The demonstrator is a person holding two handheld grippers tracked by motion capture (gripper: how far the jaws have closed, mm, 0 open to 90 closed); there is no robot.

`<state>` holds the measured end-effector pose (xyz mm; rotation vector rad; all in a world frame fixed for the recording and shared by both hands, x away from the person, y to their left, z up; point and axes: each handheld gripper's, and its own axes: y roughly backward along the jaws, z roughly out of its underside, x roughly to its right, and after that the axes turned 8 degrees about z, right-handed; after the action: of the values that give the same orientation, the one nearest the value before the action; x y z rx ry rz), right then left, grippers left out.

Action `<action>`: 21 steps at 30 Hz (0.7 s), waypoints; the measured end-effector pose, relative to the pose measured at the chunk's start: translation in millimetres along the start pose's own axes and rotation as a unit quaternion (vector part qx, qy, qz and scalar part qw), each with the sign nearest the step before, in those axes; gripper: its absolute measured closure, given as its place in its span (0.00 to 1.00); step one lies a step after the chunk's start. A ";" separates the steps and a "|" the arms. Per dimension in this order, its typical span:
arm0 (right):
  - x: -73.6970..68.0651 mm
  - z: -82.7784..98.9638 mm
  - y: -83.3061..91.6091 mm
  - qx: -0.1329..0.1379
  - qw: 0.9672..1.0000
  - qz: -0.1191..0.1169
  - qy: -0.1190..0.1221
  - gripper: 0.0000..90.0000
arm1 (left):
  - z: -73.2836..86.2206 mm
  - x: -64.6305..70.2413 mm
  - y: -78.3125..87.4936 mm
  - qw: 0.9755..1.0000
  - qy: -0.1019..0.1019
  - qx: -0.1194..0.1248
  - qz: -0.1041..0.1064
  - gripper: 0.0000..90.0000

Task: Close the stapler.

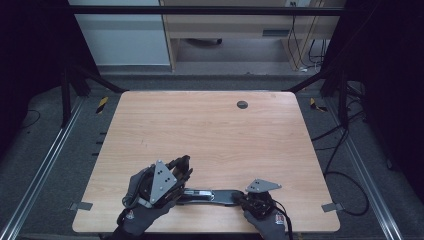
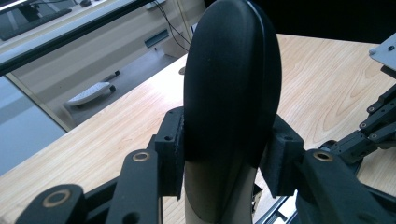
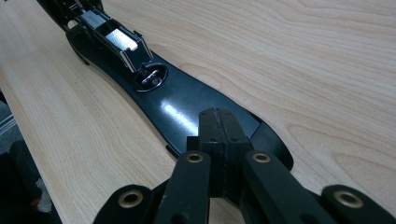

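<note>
Our left claw [image 1: 182,167] is clamped narrow on the black handle [image 2: 231,84] of what we take to be a long stapler [image 1: 210,195]. In the left gripper view the pads press both flanks of that rounded paddle, which stands up out of the jaws. The stapler lies along the near edge of the table [image 1: 210,130], between our two hands.

We judge the step in hand to be swinging the handle open off the base. To do it well, we should hold the paddle square in the pads so it cannot twist, and lift in an arc about the hinge rather than pull straight, or the whole tool will drag across the wood.

Further right, the base [image 3: 187,107] is glossy and slippery-looking. The only container-like thing here is the metal channel [image 3: 116,42] on it, lying open at the top. We cannot tell whether it holds any staples, since the bright glare hides its inside.

At the right end, our right claw [image 3: 219,135] has its jaws fully together, with nothing between them, and its tips rest on the base's wide end. It should press down firmly there, so the base stays flat while the left hand works.
</note>
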<state>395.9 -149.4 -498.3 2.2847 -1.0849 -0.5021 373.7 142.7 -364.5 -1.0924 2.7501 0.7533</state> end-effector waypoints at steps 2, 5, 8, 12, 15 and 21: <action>0.2 0.1 -0.1 -0.001 1.000 0.000 -0.001 1.00 | -0.5 1.2 -1.1 1.000 -0.002 -0.001 0.000 0.62; 0.2 0.1 -0.1 0.000 1.000 0.000 -0.001 1.00 | -1.5 2.8 -2.8 1.000 -0.008 -0.004 0.001 0.62; 0.1 0.2 -0.1 0.000 1.000 0.001 -0.001 1.00 | -2.2 5.1 -5.1 1.000 -0.012 -0.005 0.001 0.62; 0.0 0.3 0.0 0.000 1.000 0.001 -0.001 1.00 | -3.4 7.9 -8.2 1.000 -0.017 -0.008 0.001 0.62; -0.3 0.3 0.3 -0.001 1.000 0.001 -0.003 1.00 | -4.3 10.1 -10.1 1.000 -0.022 -0.011 0.000 0.62; 0.1 0.5 0.0 0.000 1.000 0.001 -0.001 1.00 | -5.4 13.9 -13.7 0.999 -0.030 -0.013 -0.002 0.62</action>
<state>395.7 -149.7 -498.7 2.2834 -1.0888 -0.5044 372.9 123.0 -369.0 -1.0603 2.6951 0.8115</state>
